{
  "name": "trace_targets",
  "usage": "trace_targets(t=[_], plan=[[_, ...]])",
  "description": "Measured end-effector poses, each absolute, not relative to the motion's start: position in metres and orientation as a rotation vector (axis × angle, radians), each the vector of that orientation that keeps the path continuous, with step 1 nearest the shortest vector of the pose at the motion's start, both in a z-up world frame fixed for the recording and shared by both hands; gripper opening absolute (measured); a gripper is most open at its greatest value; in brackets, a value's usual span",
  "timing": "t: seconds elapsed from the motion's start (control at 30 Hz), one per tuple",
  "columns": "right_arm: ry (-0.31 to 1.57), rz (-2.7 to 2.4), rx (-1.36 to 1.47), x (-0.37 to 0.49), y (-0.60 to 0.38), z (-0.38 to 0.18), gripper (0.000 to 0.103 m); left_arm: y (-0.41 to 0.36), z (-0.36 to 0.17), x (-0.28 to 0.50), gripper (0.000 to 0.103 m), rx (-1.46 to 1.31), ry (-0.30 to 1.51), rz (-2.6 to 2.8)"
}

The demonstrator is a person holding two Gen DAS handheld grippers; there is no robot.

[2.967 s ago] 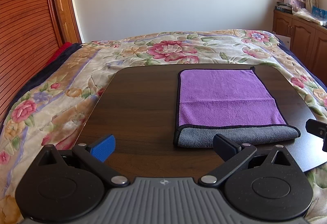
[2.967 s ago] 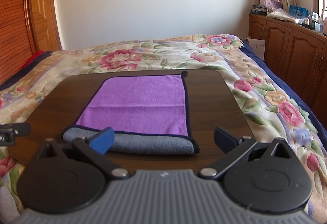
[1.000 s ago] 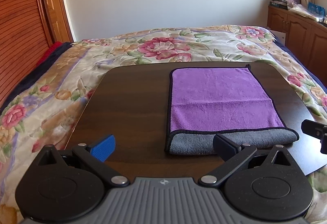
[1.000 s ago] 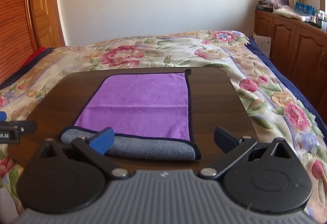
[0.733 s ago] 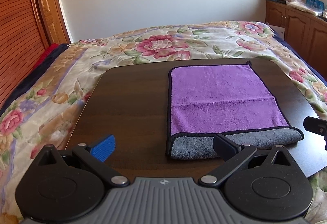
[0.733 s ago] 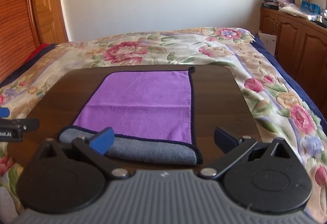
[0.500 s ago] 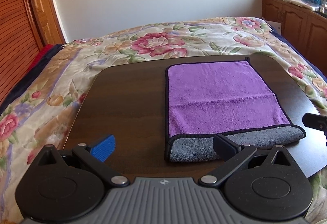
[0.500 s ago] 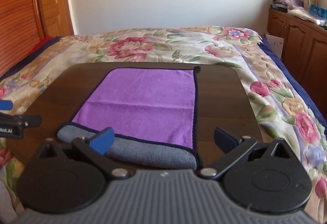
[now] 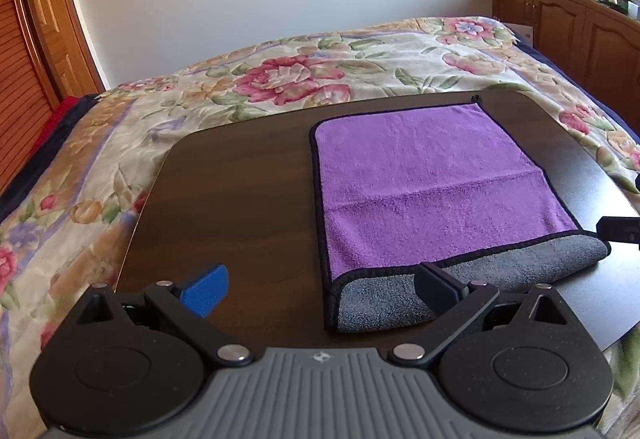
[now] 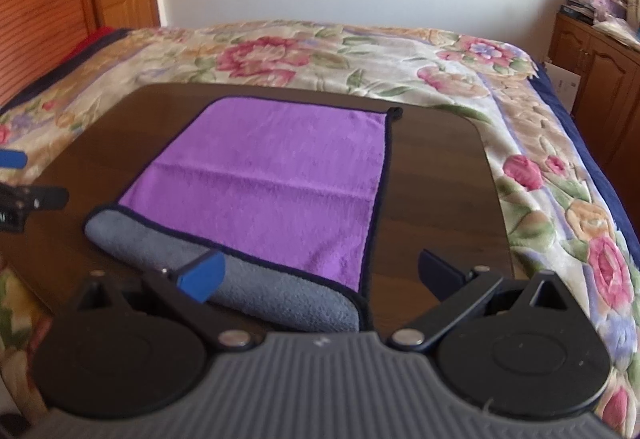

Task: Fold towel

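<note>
Both grippers, left gripper (image 9: pixel 322 289) and right gripper (image 10: pixel 320 273), stand wide open and empty. The towel (image 9: pixel 432 183) lies ahead of both; its thick grey fold nearest the jaws risks a partial-layer pinch.

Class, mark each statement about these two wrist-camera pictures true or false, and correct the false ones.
1. The towel lies on the dark wooden board. True.
2. The towel's near edge shows its grey side. True.
3. The left hand-held gripper is shut on the towel. False: its jaws are open and hold nothing.
4. The board rests on a plain white sheet. False: it rests on a floral bedspread.
5. The right hand-held gripper is open. True.
6. The towel's upper face is green. False: it is purple.
</note>
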State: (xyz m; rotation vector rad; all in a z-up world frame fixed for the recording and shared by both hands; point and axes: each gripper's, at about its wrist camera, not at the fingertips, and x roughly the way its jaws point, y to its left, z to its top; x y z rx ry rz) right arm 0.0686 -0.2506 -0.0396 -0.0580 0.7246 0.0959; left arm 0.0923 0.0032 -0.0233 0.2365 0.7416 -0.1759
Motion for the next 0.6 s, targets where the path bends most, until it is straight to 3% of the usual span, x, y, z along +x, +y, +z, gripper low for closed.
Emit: trace_targets(t=[0.6], plan=[[0.793,0.151,-0.012,0.086,-0.273,-0.056,0.095,0.009,-0.043,0.125,0.08,0.255,0.821,-0.247]])
